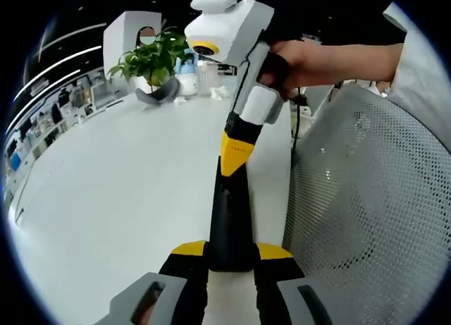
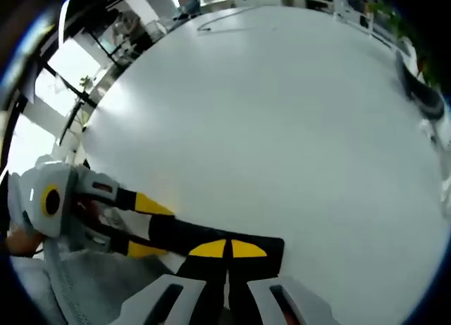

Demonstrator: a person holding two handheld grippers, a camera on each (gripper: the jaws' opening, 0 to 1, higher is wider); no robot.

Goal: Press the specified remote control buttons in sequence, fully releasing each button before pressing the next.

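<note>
- The remote control (image 1: pixel 229 226) is a long black bar held between the jaws of my left claw (image 1: pixel 231 265), reaching straight ahead from its tips. In the right gripper view the same remote (image 2: pixel 211 242) runs from my left claw (image 2: pixel 137 226), at the left, to just in front of my right claw's tips.
- My left claw is clamped on the remote's near end.
- My right claw (image 1: pixel 229 166) has its yellow tips brought together to a point, resting on or just above the remote's far end; I cannot tell whether they touch. In its own view my right claw (image 2: pixel 229 249) shows the tips side by side.
- My hand (image 1: pixel 303 64) grips the right claw's handle.
- The remote hangs above the white counter (image 1: pixel 127 184), beside a mesh chair back (image 1: pixel 366 198).
- I judge that a hard press could lever the remote downward or out of my left claw, since only one end is held.
- The buttons are too dark to make out, so the point may land on the wrong one.
- A potted plant (image 1: pixel 151 60) stands far ahead.
</note>
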